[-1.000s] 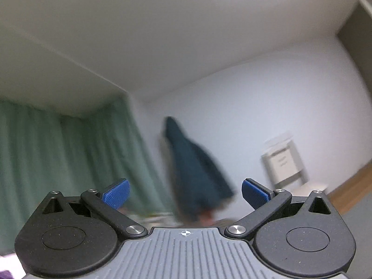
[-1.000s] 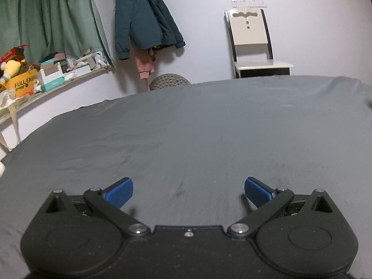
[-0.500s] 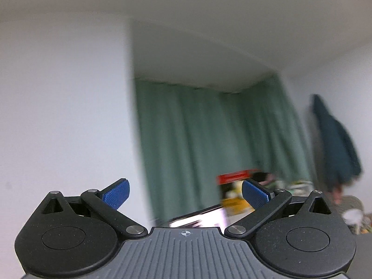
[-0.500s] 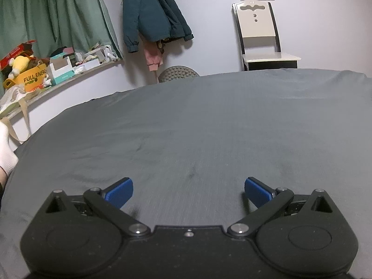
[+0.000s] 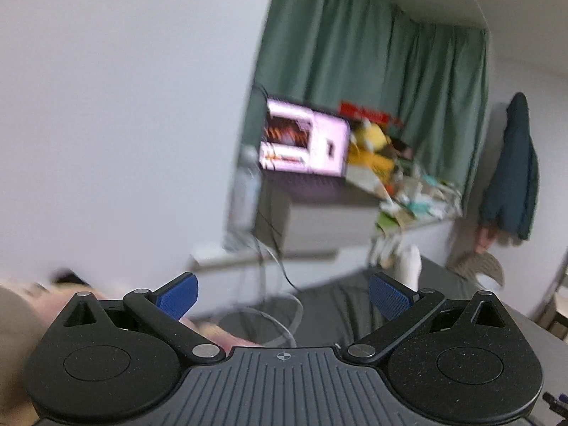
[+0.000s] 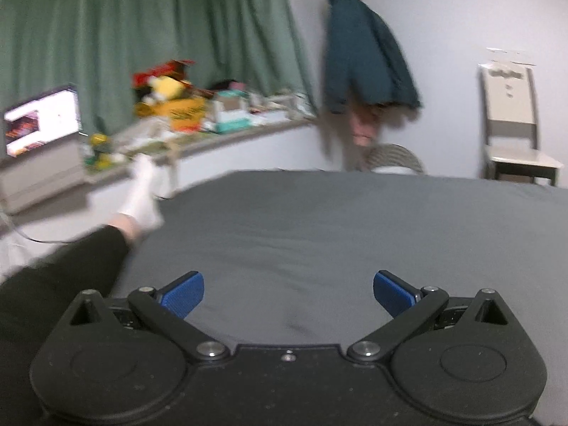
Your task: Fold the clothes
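Presently both of my tools are empty. Left hand-held gripper (image 5: 283, 294): blue pads spread wide, nothing between them, pointed at a corner of the room. Right hand-held gripper (image 6: 288, 293): pads equally wide apart, nothing held, hovering low over the bed (image 6: 355, 234).

Bed is covered by a grey sheet, smooth apart from faint creases just ahead of my right tool. No loose garment lies on the part of it I can see from either camera, so I cannot place any clothes to fold relative to either tool.

Only clothing in view: a dark teal jacket (image 6: 365, 60) hanging on the far wall, well beyond the bed and well apart from both tools. Something pinkish hangs under it; too blurred to name.

Left of my right tool a leg (image 6: 60, 266) in black trousers lies along the bed edge, ending in a white sock (image 6: 142, 191).

Beyond, a cluttered shelf (image 6: 227, 135) runs under green curtains (image 6: 149, 32), with a lit laptop (image 5: 305, 142) at its near end. A pale chair (image 6: 511, 120) stands against the wall to the right.

Left view is heavily blurred; cables (image 5: 273, 277) dangle below the laptop, and a pale smear at lower left is unreadable.
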